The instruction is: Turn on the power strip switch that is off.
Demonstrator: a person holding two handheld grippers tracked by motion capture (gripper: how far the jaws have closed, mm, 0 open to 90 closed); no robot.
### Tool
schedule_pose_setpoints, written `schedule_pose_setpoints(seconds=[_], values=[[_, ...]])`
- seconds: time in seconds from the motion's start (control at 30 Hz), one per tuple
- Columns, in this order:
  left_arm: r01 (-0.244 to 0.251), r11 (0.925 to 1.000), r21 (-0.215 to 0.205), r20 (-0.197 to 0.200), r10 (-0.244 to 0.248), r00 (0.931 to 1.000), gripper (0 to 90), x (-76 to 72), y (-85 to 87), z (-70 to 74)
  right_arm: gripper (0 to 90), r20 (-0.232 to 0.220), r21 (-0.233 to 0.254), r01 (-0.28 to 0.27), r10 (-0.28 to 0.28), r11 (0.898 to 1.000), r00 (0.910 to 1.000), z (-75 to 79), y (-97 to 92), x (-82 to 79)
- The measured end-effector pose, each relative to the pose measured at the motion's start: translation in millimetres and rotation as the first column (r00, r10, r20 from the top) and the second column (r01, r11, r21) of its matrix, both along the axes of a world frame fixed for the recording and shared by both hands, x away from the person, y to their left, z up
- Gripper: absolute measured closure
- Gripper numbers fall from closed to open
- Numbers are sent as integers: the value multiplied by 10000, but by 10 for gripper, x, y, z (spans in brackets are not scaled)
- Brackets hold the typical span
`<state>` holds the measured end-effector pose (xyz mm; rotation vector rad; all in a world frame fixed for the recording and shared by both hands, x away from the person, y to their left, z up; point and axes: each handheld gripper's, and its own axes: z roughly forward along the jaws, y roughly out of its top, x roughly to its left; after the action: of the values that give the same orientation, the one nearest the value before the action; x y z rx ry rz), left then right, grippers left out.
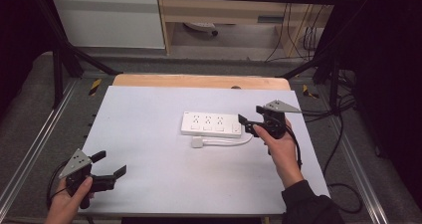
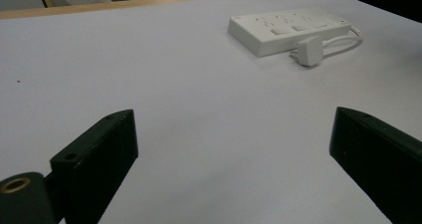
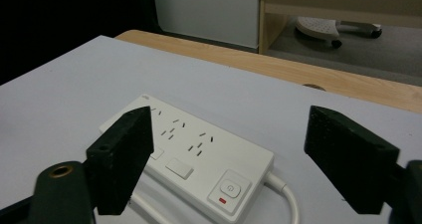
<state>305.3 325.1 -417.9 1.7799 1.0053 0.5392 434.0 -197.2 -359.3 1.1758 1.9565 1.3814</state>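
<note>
Rectangular table with a pale wooden top (image 1: pixel 199 80), mostly covered by a large white sheet (image 1: pixel 149 149) reaching to the near edge, a strip of bare wood left along the far side. Lying flat on the sheet, right of centre: a white plastic power strip (image 1: pixel 210 124) with three socket groups and a switch at its right end. Just in front of it, a white cable (image 1: pixel 230 143) looping round to a white plug (image 1: pixel 198 143).

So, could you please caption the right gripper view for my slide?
Right gripper, jaws open, poised over the white power strip's switch end.
</note>
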Motion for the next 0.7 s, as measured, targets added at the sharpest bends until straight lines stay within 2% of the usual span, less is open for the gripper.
schedule_pose_setpoints(seconds=[0.13,0.3,0.37,0.4,0.43,0.47,0.53,0.7], values=[[25,10000,-4,-18,-25,10000,51,4,-1,-2,364,14,46,-6,6,10000,10000,-32,25,43],[17,10000,0,-22,-17,10000,51,6,-1,-3,542,172,-119,-121,123,9999,9998,-89,90,93],[-1,10000,-1,-21,1,10000,51,9,-5,-5,574,181,-171,-129,132,9998,9997,-101,111,101],[5,10000,-30,-11,-5,10000,51,7,-10,-4,652,190,-245,-213,218,9995,9996,-126,146,114],[5,10000,-30,-11,-5,10000,51,7,-10,-4,652,190,-245,-213,218,9995,9996,-126,146,114],[25,10000,-7,-15,-25,10000,51,5,-7,-1,710,179,-305,-299,304,9991,9994,-154,185,126],[26,10000,-5,-20,-26,10000,51,4,-3,-1,765,191,-367,-373,380,9986,9991,-179,219,138],[28,10000,-2,-20,-28,10000,51,7,-4,-1,853,102,-429,-592,597,9973,9982,-254,311,173]])
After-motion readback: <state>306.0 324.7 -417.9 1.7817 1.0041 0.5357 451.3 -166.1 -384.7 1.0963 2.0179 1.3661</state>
